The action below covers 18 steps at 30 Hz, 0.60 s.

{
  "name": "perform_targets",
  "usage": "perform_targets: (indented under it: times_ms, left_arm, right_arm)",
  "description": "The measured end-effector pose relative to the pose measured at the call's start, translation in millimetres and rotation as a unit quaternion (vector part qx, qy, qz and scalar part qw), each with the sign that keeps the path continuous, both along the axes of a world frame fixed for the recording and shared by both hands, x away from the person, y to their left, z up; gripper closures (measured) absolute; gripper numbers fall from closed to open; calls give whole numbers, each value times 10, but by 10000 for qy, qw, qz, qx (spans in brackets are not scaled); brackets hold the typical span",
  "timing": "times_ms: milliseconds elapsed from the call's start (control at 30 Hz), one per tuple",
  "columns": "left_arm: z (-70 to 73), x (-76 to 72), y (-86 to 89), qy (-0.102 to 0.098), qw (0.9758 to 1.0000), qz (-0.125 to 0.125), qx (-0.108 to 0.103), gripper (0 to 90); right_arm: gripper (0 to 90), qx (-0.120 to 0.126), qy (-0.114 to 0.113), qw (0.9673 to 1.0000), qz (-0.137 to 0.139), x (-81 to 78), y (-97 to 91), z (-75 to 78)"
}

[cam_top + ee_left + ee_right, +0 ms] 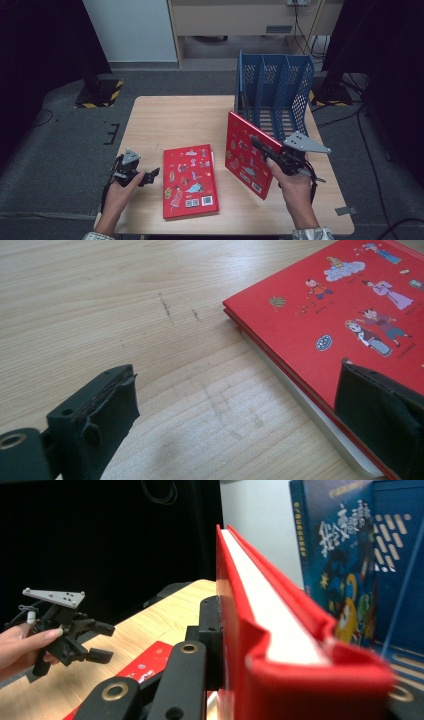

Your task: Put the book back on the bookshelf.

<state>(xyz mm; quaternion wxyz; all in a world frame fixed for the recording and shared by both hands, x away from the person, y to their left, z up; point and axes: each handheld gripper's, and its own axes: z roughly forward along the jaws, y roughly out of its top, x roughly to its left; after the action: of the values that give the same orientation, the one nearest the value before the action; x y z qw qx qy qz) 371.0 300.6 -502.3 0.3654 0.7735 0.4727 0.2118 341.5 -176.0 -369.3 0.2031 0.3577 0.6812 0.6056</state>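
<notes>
A: How are the hands posed?

B: In the high view both forearms come in from 6 o'clock. The right hand (295,187) sits at about 4 o'clock on the surface (175,120), wrist turned so the right hand-held gripper (260,146) points toward 10 o'clock. The left hand (120,192) rests near 8 o'clock, its left hand-held gripper (150,176) aimed toward 3 o'clock.

A: What is the right one doing?

B: It is clenched on a red book (248,152), held up on edge and tilted, just in front of the blue rack (275,85). In the right gripper view a jaw presses flat on the cover, with the white page block (270,615) facing up. A blue book (340,565) stands in the rack beyond.

A: And the left?

B: Released: its jaws stand wide apart with nothing between them, low over the wood. A second red book (189,181) lies flat at about 6 o'clock, just beside those jaws; whether one jaw touches its cover, I cannot tell.
</notes>
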Motion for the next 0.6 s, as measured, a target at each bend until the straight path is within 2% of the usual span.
perform_targets:
  times_ms: [300, 600]
  left_arm:
    - [-4, 1, -5, -5, 10000, -11, 3, 28]
    - [-3, 8, -2, -8, 10000, -15, 17, 28]
  right_arm:
    - [797, -1, -1, 9999, -148, -142, -220, 21]
    - [797, 138, 61, 9995, -274, -248, -425, 118]
